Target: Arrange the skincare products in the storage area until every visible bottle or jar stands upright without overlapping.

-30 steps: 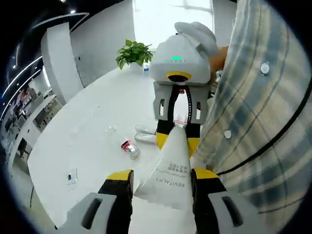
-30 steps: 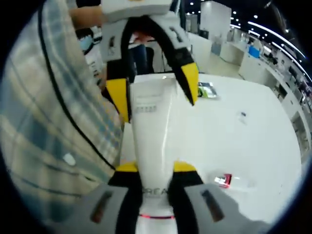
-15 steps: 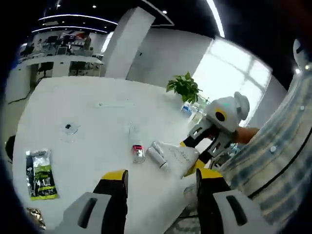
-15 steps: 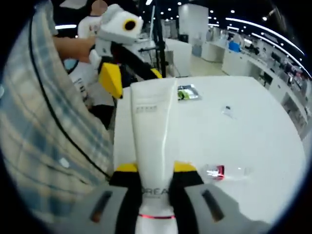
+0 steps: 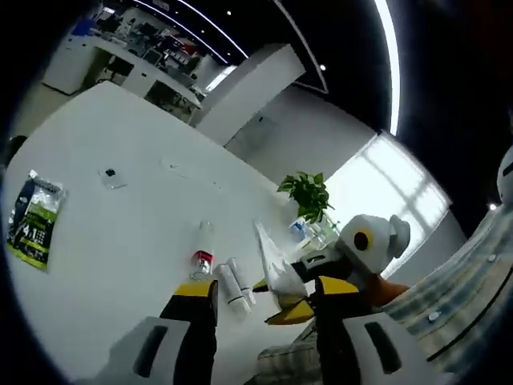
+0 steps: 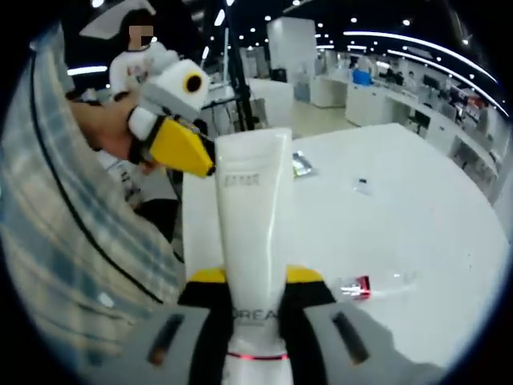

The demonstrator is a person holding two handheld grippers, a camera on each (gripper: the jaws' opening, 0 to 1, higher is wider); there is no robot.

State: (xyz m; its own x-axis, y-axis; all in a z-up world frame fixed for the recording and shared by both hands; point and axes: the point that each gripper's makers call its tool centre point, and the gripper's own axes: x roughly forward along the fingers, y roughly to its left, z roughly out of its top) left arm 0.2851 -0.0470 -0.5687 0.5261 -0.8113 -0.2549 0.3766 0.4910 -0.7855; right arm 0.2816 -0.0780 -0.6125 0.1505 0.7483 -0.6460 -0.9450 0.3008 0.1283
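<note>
Left gripper view: left gripper [image 5: 258, 305] with yellow-tipped jaws spread apart and nothing between them, above a white table [image 5: 96, 233]. On the table, a small clear bottle [image 5: 201, 250] with a red band lying on its side, a white bottle [image 5: 232, 282] lying just beside it, a green packet [image 5: 32, 218] far off toward the left edge, a potted plant [image 5: 308, 192] at the far end. Right gripper [image 5: 282, 298] entering from the right, clamped on a white tube [image 5: 271, 265]. Right gripper view: right gripper [image 6: 248, 282] closed on the white tube [image 6: 250, 216], tube reaching forward past the jaws, "OREA" lettering readable at the grip. Left gripper [image 6: 178, 144] at upper left beside the tube's far end, jaw state not discernible from here. Clear bottle [image 6: 377, 284] lying flat on the table [image 6: 417, 200] to the right; plaid sleeve [image 6: 64, 241] along the left.
</note>
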